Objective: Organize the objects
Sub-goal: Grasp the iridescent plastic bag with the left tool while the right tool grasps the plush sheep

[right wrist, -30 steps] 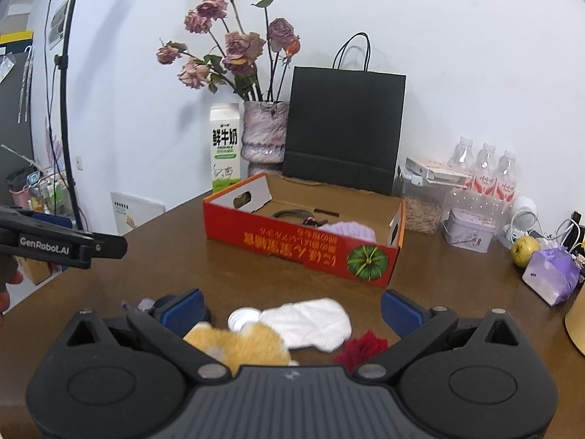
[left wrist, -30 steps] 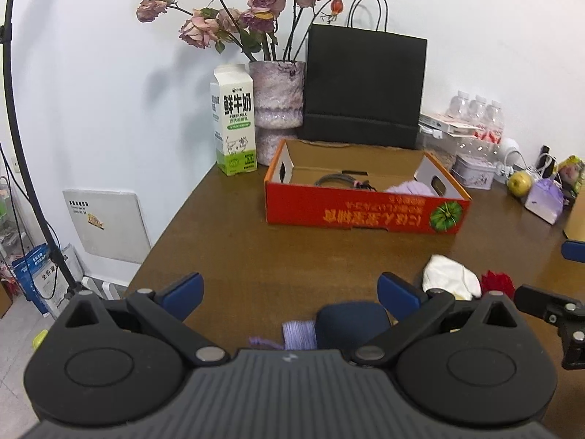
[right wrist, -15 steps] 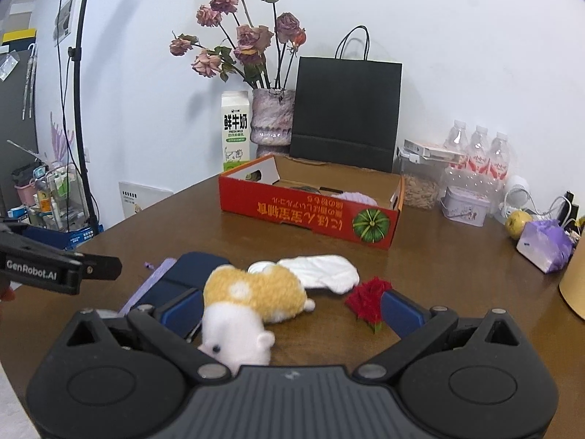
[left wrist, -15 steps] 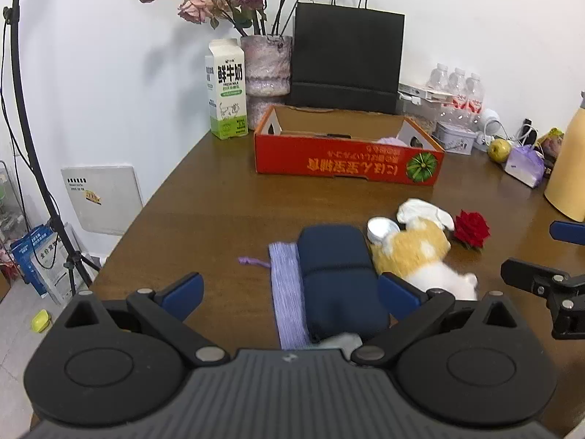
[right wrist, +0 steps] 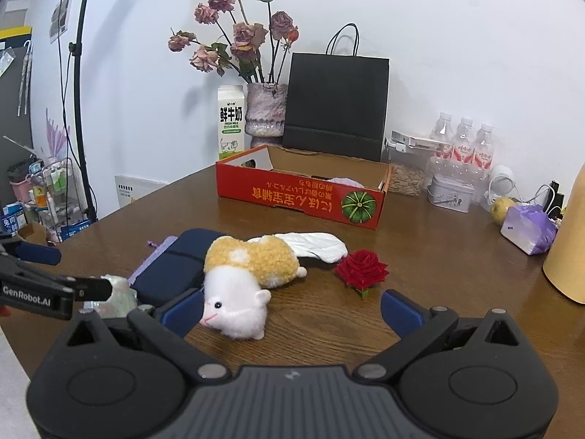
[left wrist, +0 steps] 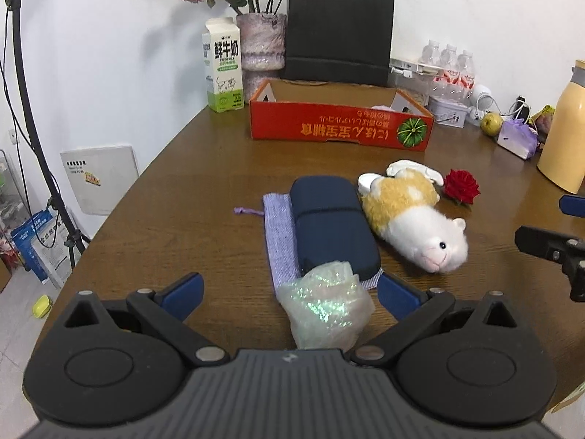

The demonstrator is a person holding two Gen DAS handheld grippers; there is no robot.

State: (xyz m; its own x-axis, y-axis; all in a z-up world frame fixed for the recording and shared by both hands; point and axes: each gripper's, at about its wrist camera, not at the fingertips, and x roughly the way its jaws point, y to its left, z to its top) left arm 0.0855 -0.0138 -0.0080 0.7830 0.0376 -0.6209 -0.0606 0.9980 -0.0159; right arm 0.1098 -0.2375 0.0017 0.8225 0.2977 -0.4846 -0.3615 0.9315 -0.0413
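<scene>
Both spread wide: left gripper (left wrist: pixel 289 289) is hovering over the iridescent bag (left wrist: pixel 325 303), right gripper (right wrist: pixel 290 311) beside the plush hamster (right wrist: pixel 248 274).

Left wrist view looks low across the table (left wrist: pixel 190 190) toward the far wall, close over the navy case (left wrist: pixel 329 226). Right wrist view faces likewise from further right. Both share the plush hamster (right wrist: pixel 248 278) and red box (right wrist: pixel 299 197).
</scene>
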